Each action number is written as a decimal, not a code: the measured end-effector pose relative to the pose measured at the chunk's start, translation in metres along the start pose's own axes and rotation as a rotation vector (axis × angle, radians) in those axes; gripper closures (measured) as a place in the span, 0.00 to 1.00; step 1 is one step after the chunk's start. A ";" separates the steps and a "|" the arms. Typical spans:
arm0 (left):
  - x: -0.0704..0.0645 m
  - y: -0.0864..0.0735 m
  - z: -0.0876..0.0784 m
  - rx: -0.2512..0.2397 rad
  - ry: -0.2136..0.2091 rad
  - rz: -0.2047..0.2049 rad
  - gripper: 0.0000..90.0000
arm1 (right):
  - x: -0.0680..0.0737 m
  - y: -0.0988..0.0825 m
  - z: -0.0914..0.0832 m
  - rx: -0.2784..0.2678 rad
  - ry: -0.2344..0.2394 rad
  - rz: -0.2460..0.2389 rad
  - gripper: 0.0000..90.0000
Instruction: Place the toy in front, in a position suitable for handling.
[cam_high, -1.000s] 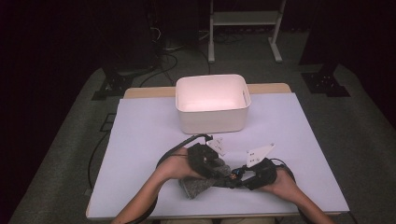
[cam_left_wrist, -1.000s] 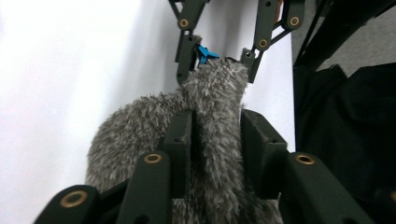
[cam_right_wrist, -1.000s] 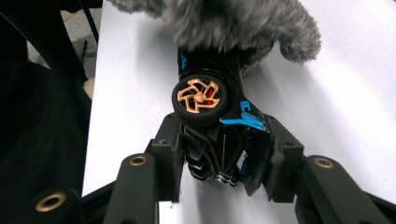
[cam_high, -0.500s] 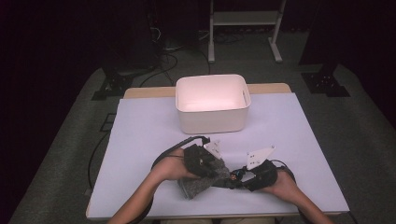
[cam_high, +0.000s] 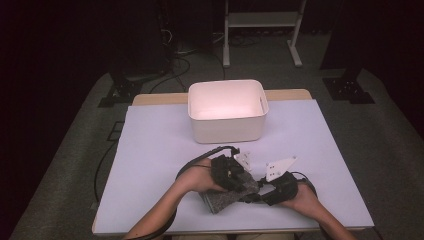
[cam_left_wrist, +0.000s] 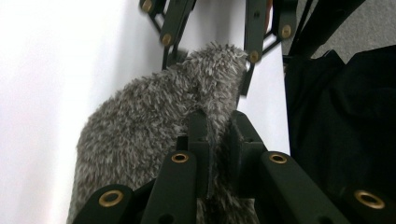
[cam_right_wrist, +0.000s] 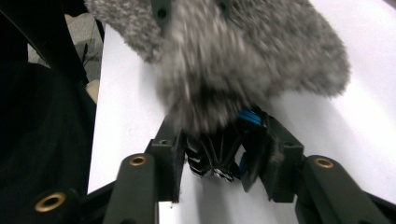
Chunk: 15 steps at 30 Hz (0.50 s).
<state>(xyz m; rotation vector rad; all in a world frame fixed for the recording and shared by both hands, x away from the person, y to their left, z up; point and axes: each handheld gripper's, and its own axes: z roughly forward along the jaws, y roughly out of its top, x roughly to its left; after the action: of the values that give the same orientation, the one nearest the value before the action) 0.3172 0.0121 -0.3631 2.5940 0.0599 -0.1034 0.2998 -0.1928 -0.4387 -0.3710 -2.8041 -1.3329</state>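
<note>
We look down on the white tabletop, which takes up the middle of the frame. On its far side, above centre, stands a white bin with a pale inside. Well apart from the bin, at the lower centre of the frame near the tabletop's near edge, lies the grey fuzzy cloth, with both hands meeting over it.

Our left gripper sits on the cloth's upper side. In the left gripper view its fingers have just been closing and now pinch a fold of the grey pile between them, low in the frame.

Our right gripper comes in from the lower right of the high view, just beside the cloth's right end. In the right gripper view its fingers clamp a small black ribbed clip with a blue part, and the blurred cloth hangs over it across the top.
</note>
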 end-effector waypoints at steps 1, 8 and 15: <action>0.001 -0.001 -0.001 -0.002 0.000 -0.004 0.90 | 0.000 0.000 -0.001 -0.004 -0.003 -0.003 0.62; 0.001 0.008 0.004 -0.005 -0.010 0.009 0.91 | 0.004 0.002 0.001 0.009 -0.031 -0.027 0.63; 0.004 0.020 0.014 -0.010 -0.031 0.026 0.90 | 0.004 0.002 0.002 0.002 -0.029 -0.026 0.63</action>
<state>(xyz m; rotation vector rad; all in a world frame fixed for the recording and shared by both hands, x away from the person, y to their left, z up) 0.3217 -0.0119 -0.3649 2.5812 0.0150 -0.1337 0.2966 -0.1898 -0.4381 -0.3586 -2.8431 -1.3403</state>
